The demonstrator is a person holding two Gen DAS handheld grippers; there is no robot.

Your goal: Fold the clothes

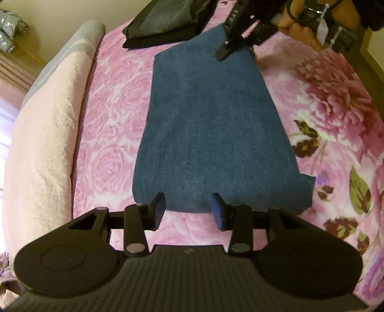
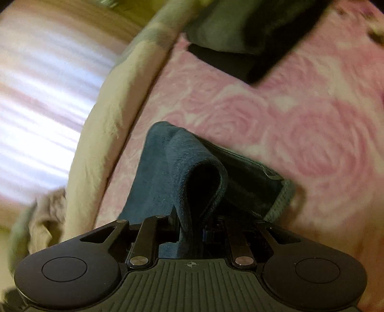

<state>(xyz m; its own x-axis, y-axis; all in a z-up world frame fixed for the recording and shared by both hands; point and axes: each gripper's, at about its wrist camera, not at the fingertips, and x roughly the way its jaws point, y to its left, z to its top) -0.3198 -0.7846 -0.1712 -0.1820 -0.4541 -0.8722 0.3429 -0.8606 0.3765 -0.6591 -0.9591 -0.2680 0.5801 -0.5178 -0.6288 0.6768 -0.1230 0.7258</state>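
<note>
Blue knit garment (image 1: 211, 124) lies flat and folded into a long strip on the pink rose-print bedspread (image 1: 115, 115), running lengthwise away from the left wrist camera.

Left wrist view: left gripper (image 1: 188, 211) sits at the near short edge of the strip, jaws apart, nothing between them. Fingertips overlap the near hem in the picture; can't tell if they touch it. At the far end, the right gripper (image 1: 236, 51) comes in from the top right, held by a hand (image 1: 300, 28), its fingers down at the far corner of the cloth. Dark folded clothes (image 1: 165, 21) lie beyond the strip, apart from it. Pale pink rolled quilt (image 1: 48, 120) runs along the left of the bed.

Right wrist view: picture is motion-blurred. Right gripper (image 2: 192, 230) has a fold of the blue cloth (image 2: 168, 172) pinched between its jaws, which stand narrowly apart around it. The fold loops up ahead of the fingers, with the stitched edge (image 2: 280, 199) hanging out to the right. Rest of the garment trails left. Dark clothes (image 2: 252, 36) show at the top, quilt (image 2: 115, 115) on the left.
</note>
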